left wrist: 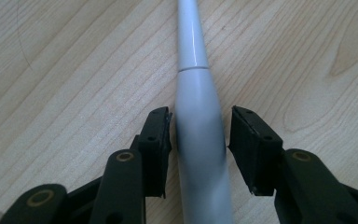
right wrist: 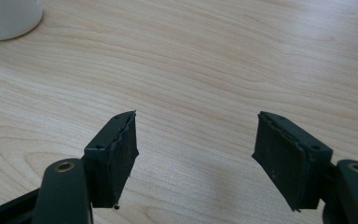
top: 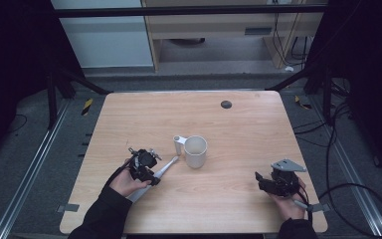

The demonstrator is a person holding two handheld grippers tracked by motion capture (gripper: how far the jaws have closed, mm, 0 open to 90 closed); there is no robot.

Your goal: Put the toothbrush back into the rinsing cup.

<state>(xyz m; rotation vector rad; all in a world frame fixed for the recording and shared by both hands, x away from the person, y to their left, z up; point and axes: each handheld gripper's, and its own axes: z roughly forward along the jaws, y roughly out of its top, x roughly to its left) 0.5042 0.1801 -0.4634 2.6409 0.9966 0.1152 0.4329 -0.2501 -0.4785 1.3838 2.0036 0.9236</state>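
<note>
A pale wood-grain table (top: 238, 129) stands on grey carpet amid dark curtains. The left gripper (left wrist: 200, 135) has its jaws straddling a smooth white toothbrush (left wrist: 198, 116), narrowly apart, beside a cream mug (top: 195, 151). The right gripper (right wrist: 196, 144) gapes wide over bare wood.

- The white mug (top: 196, 151) stands mid-worktop (top: 238, 124), with a small white upright piece (top: 179, 145) just beside it on its left.
- A white electric toothbrush (top: 161, 172) lies slantwise, its head near the mug's base, narrowing the gap there.
- The far half of the worktop is bare apart from a flush dark round cap (top: 226, 104).
- Bare wood lies between the mug and the right gripper (top: 261, 180).
</note>
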